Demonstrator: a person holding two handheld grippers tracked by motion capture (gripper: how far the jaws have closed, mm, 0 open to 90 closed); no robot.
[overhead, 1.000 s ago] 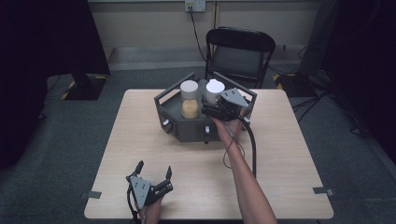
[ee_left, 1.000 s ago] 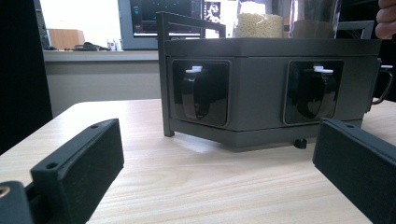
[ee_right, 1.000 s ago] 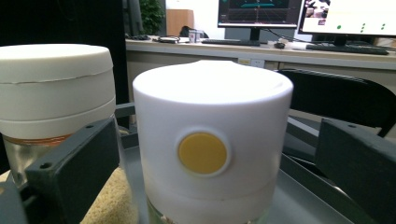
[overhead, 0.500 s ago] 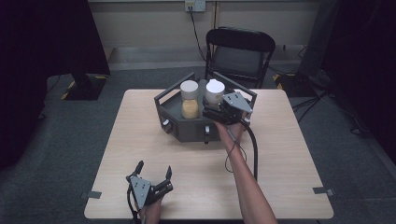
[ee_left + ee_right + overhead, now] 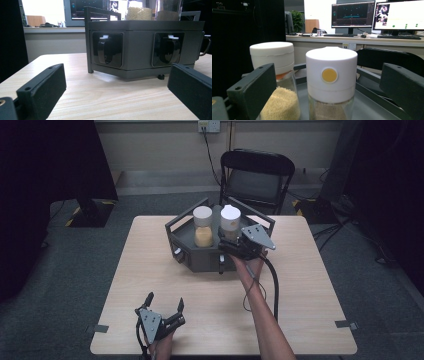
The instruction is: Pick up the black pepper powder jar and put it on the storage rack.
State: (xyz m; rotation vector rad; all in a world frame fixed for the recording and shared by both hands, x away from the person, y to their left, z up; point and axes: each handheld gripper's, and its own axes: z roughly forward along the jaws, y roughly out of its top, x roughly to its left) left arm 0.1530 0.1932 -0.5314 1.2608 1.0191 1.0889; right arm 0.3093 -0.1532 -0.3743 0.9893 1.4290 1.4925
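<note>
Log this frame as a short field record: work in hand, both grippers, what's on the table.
work: right gripper reaching for the jar with the yellow dot
right gripper: jaws open, the jar lined up between them, not clamped
left gripper: jaws open, holding nothing, low over the near table edge, facing the rack's two front pockets
rack: dark grey, far middle of table, carries both jars
second jar: white cap, yellow grains, beside the first jar
behind table: black chair
</note>
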